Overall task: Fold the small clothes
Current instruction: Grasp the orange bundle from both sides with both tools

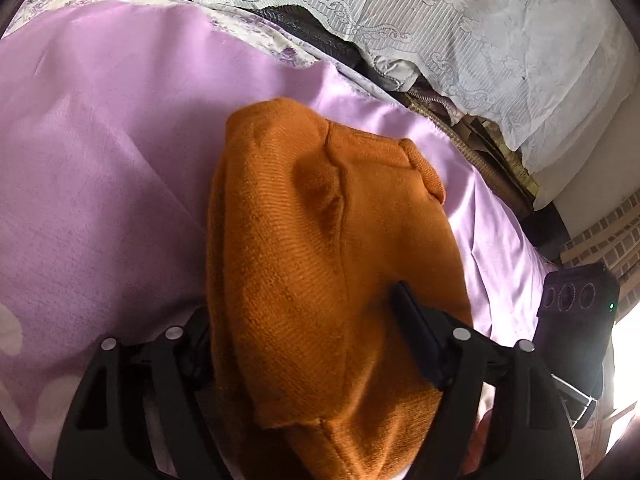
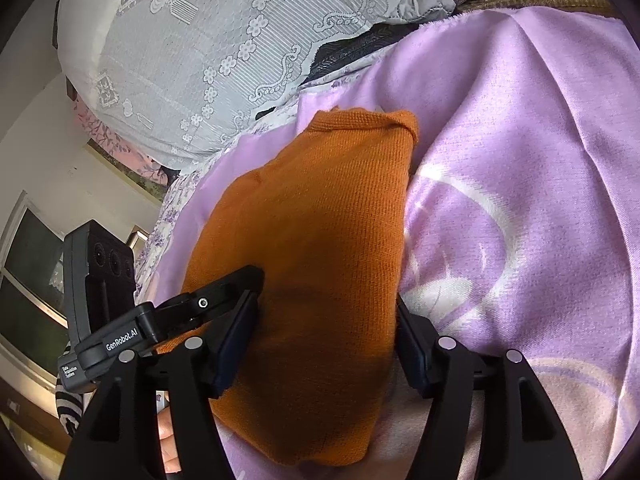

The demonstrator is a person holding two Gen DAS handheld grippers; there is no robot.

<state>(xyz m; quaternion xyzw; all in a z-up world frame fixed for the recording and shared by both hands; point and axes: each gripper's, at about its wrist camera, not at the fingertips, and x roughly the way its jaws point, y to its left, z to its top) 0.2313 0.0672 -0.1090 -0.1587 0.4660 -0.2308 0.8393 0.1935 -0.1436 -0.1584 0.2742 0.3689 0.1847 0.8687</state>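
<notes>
An orange knit garment [image 1: 320, 240] lies folded into a thick bundle on a lilac bed sheet [image 1: 100, 160]. My left gripper [image 1: 304, 336] straddles its near end; the right finger [image 1: 416, 336] lies on top of the knit and the left finger is hidden under it. In the right wrist view the same garment [image 2: 320, 240] sits between my right gripper's [image 2: 324, 344] two fingers, which press its sides. The left gripper's body [image 2: 168, 316] shows there at the garment's left edge.
A white lace-covered pillow [image 1: 460, 32] and dark bedding lie at the far side of the bed. The sheet has pale flower prints [image 2: 460, 280]. A window [image 2: 28, 280] and wall are to the left in the right wrist view.
</notes>
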